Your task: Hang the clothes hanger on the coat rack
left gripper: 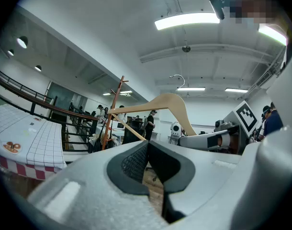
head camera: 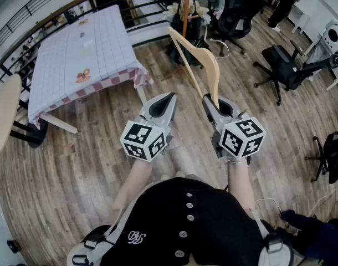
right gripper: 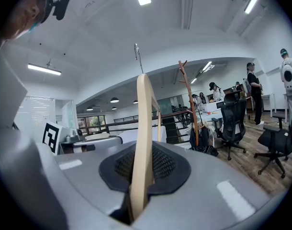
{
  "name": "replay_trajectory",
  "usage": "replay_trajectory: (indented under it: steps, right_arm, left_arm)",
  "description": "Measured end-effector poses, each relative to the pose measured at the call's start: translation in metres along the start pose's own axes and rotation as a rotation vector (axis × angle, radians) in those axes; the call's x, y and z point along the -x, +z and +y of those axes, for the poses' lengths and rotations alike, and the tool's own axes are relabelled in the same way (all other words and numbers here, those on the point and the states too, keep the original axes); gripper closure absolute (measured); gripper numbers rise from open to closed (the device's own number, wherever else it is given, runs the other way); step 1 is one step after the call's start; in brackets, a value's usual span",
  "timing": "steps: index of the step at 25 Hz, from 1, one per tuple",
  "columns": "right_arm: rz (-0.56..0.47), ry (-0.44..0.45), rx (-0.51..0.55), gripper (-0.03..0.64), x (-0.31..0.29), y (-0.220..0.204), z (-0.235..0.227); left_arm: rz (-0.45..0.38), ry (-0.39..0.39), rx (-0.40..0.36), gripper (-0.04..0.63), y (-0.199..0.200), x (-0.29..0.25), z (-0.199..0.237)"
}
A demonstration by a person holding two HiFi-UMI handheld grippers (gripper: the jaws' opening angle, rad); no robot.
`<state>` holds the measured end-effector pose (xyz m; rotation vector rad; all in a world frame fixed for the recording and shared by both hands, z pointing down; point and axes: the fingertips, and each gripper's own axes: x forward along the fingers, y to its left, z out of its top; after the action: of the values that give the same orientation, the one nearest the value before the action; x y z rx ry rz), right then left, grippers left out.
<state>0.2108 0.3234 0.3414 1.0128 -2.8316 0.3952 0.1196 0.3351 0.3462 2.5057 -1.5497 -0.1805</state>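
The hanger [head camera: 213, 73] is up in the air in front of me, pinched by my right tool [head camera: 212, 100] at the low end of 1 wooden arm. In the right gripper view the pads close flat on that wood, and the wire hook [right gripper: 136, 51] stands above it. The hanger rises from the tool toward the rack [head camera: 185, 7], an orange-brown pole with branches, but stays well apart from it.

My left tool [head camera: 170, 97] sits just beside the right one. Its tips are pressed together on nothing, and floor [head camera: 75, 165] shows through the slit below them.

Left of the rack stands a tabletop [head camera: 86, 43] under a checked cloth. To the right are black office chairs [head camera: 235, 13] on the wood floor.
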Motion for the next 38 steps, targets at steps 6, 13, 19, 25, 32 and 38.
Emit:
replay_trajectory:
  steps: [6, 13, 19, 25, 32, 38]
  right_arm:
    - [-0.002, -0.002, -0.001, 0.588, -0.003, -0.004, -0.004]
    - [0.035, 0.008, 0.0, 0.589, -0.01, -0.013, -0.006]
    - [0.025, 0.014, -0.031, 0.588, -0.009, -0.013, -0.01]
    - [0.013, 0.023, -0.036, 0.588, -0.013, -0.013, -0.016]
    - [0.044, 0.047, -0.042, 0.588, -0.033, -0.015, -0.029]
    - [0.042, 0.044, -0.052, 0.588, -0.07, -0.01, -0.044]
  left_arm:
    - [0.015, 0.019, -0.044, 0.597, -0.001, -0.003, 0.005]
    - [0.019, 0.011, -0.061, 0.597, 0.003, -0.008, 0.005]
    - [0.02, -0.022, -0.069, 0.597, 0.005, -0.019, -0.002]
    - [-0.005, -0.025, -0.075, 0.597, 0.004, -0.032, -0.001]
    - [0.004, -0.006, -0.04, 0.597, 0.0, -0.05, 0.013]
    - [0.011, -0.012, -0.034, 0.597, 0.0, -0.078, 0.049]
